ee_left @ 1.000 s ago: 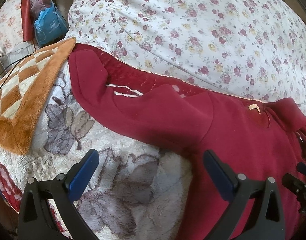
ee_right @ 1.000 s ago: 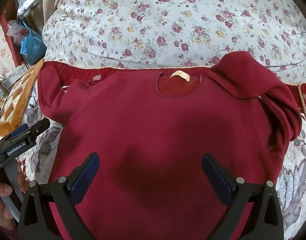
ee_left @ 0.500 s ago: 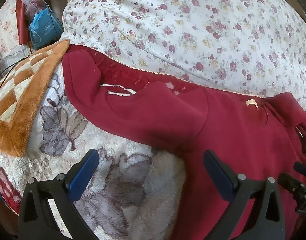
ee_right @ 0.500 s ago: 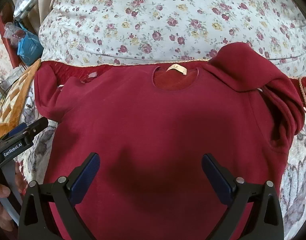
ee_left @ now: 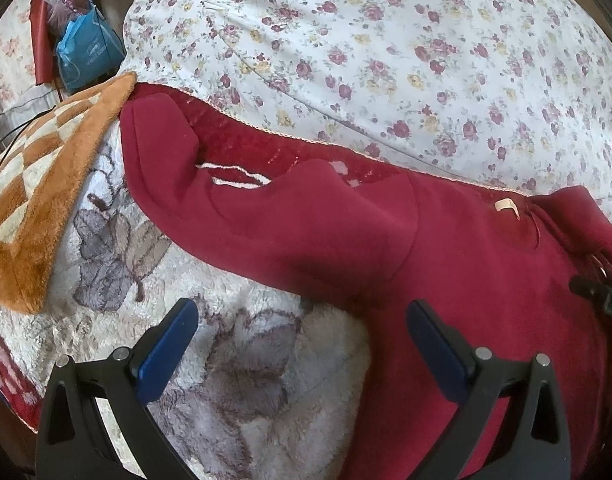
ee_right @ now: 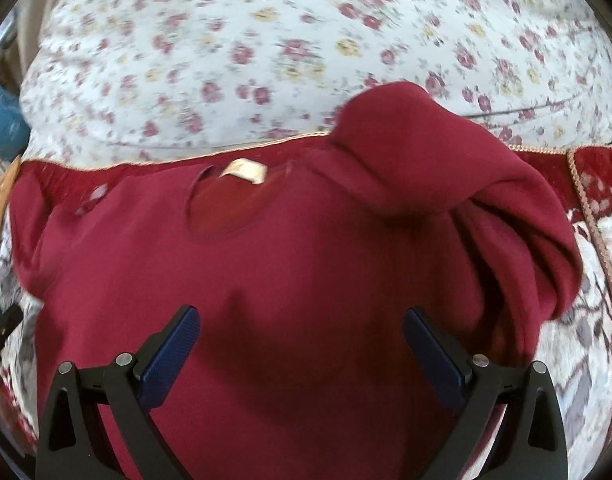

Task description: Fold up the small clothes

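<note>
Red sweater (ee_right: 306, 288) lies spread on the fleece blanket (ee_left: 241, 360), its collar label (ee_right: 243, 170) at twelve o'clock. We see both left tongs (ee_left: 301, 344) and right tongs (ee_right: 301, 344) gaping wide, gripping nothing.

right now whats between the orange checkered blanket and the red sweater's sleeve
In the left wrist view, only the white fleece blanket shows between the orange blanket and the sleeve.

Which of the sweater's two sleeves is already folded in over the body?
The sleeve on the right claw's side: it is bunched and doubled back over the shoulder. The other sleeve lies stretched out sideways on the blanket, unfolded.
</note>
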